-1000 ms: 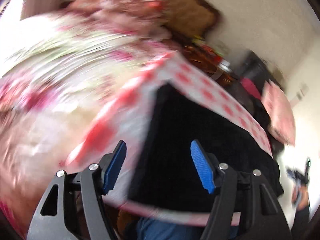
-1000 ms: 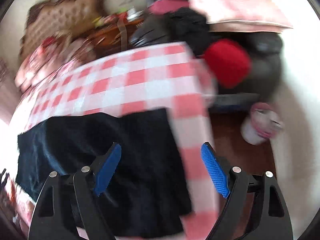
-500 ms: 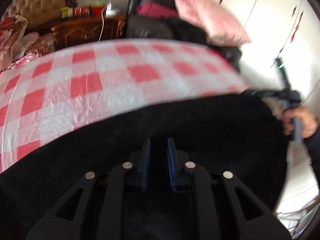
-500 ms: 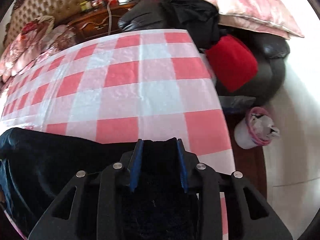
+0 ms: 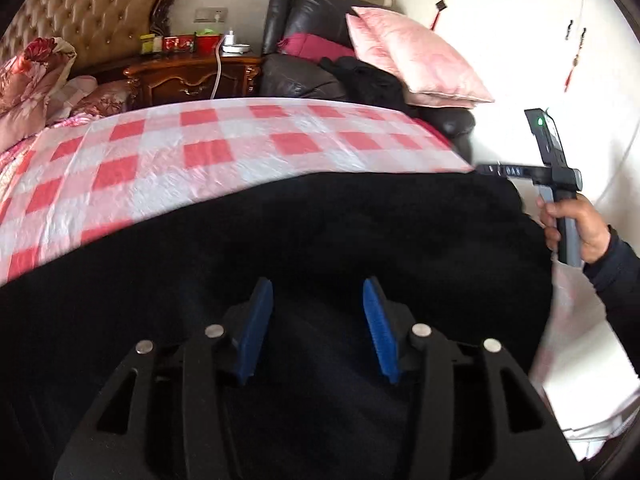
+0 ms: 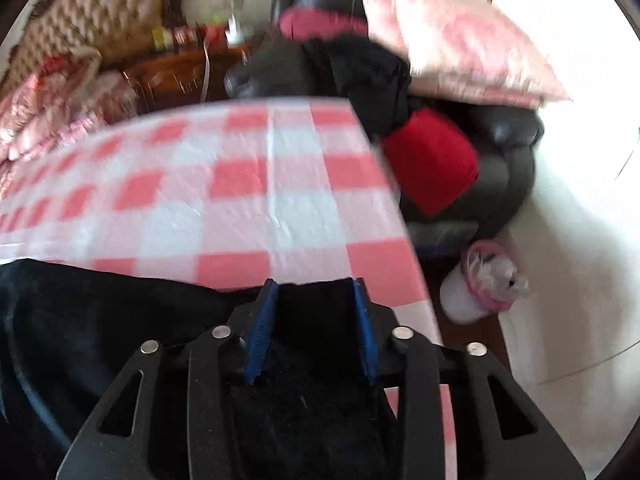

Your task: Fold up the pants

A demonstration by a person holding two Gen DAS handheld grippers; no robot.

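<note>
The black pants (image 5: 320, 232) lie across the near edge of a red-and-white checked cloth (image 5: 208, 152). My left gripper (image 5: 316, 300) is over the pants with its blue pads partly apart and nothing clamped between them. My right gripper (image 6: 314, 292) is shut on a thick fold of the pants (image 6: 120, 304) at their right end, near the cloth's right edge (image 6: 392, 280). The right gripper also shows in the left wrist view (image 5: 556, 168), held in a hand at the pants' far right corner.
A dark leather armchair (image 5: 304, 44) with a pink pillow (image 5: 416, 60) and black clothing stands behind the cloth. A wooden nightstand (image 5: 188, 76) and tufted headboard (image 5: 80, 12) are at the back left. A red cushion (image 6: 432, 160) and a lined bin (image 6: 476, 284) sit to the right.
Both grippers dropped onto the pants and closed on them. Since half a second ago, the left gripper's pads have spread apart; the right gripper stays clamped on the fold.
</note>
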